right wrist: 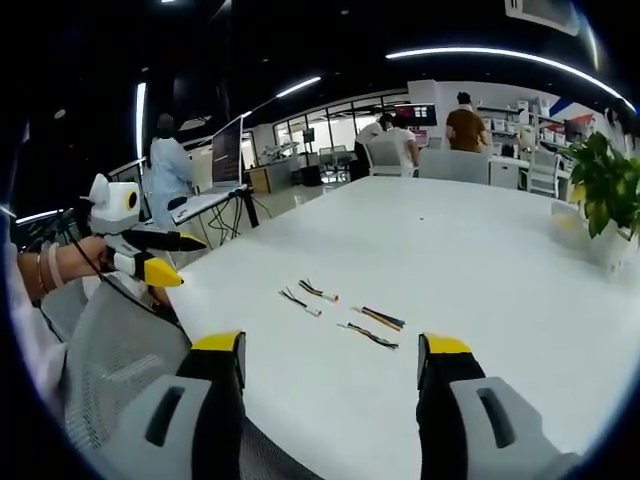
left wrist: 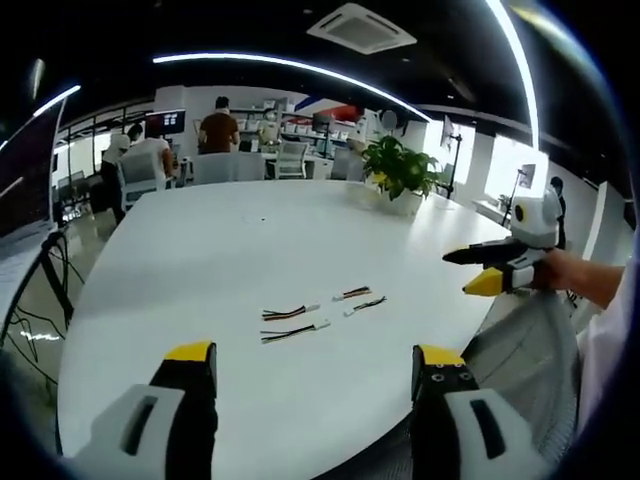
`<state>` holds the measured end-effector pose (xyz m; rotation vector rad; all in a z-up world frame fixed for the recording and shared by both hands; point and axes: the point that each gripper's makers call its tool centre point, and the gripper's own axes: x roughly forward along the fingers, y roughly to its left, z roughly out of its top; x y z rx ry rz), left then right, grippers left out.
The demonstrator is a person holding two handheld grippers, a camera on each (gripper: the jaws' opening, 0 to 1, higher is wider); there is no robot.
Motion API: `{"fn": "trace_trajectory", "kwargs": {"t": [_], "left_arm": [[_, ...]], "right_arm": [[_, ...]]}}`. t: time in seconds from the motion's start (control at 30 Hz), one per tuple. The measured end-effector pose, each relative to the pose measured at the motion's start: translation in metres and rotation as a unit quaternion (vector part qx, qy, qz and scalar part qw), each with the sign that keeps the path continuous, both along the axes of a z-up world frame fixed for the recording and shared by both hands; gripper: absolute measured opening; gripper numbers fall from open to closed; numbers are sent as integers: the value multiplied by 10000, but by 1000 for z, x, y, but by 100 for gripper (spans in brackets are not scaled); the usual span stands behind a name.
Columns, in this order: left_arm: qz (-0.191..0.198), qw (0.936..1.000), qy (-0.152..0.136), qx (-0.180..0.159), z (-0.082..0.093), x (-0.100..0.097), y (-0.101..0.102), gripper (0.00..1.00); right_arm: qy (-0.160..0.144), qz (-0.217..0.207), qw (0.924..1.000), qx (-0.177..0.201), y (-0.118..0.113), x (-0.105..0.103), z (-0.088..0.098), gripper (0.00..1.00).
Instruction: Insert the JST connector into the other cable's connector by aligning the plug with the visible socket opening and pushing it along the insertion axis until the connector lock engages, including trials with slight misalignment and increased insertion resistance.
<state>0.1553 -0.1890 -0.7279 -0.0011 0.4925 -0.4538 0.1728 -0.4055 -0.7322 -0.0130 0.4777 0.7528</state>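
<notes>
Two grippers are hovering at the near edge of the white table (left wrist: 250,250), and neither is holding anything. In the left gripper view, the left gripper (left wrist: 314,362) is standing with its yellow-tipped jaws spread wide, empty, hanging over the table's near edge. In that same view the right gripper (left wrist: 478,270) is coming in from the side, gripped by a hand (left wrist: 562,270), its dark and yellow fingertips pointing in toward the table with a gap between them. In the right gripper view, the right gripper (right wrist: 331,345) is likewise showing its jaws wide apart and bare, while the left gripper (right wrist: 180,258) is poking in from beyond the table's edge, held in a hand wearing a wrist strap, its jaws parted too.

Four short cables with small white JST connectors are lying on the table beyond the jaws, well apart from both grippers. In the left gripper view, two longer cables (left wrist: 290,313) (left wrist: 293,331) are lying side by side, and two shorter ones (left wrist: 352,293) (left wrist: 366,304) are sitting just beside them, farther across the table. None of the connectors are mated.

Farther across the table, a potted plant (left wrist: 398,170) is standing near the far edge. Beyond the table, people (left wrist: 218,128) are sitting at desks. Just off the table's near edge, a grey mesh chair back (right wrist: 120,350) is showing.
</notes>
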Motion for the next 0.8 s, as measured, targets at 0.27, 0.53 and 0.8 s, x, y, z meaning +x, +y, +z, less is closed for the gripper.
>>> {"fn": "trace_trajectory", "kwargs": {"t": [0.27,0.53,0.8], "left_arm": [[-137,9999,39,-92,0,8,-5,76],[-419,9990,-155,48,10,23,-13,72],[-736,9962,-454,76,30,46,-31,70]], "right_arm": [[-21,189,9997,136,5,4,7,66],[-25,484,9986,194,17,11,11,62],[-135,771,9969,29,27,16,8,60]]}}
